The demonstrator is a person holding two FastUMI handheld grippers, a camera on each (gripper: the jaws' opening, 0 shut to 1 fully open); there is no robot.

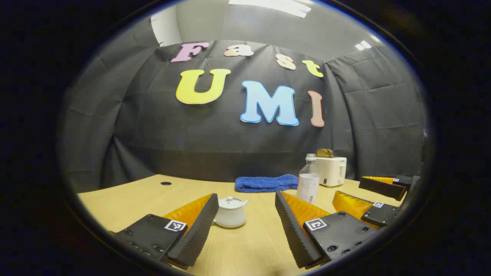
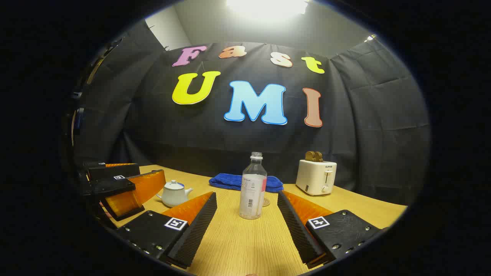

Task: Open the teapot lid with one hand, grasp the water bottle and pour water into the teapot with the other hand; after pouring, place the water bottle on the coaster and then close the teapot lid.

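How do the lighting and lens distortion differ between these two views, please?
Right gripper view: the ceiling light blows out to white glare. Left gripper view: the light panel is dimmer. In both views the fisheye bows the table edge and the image stays sharp.

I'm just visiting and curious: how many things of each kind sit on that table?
Teapot: 1
Water bottle: 1
Coaster: 1
Blue towel: 1
Toaster: 1
Total: 5
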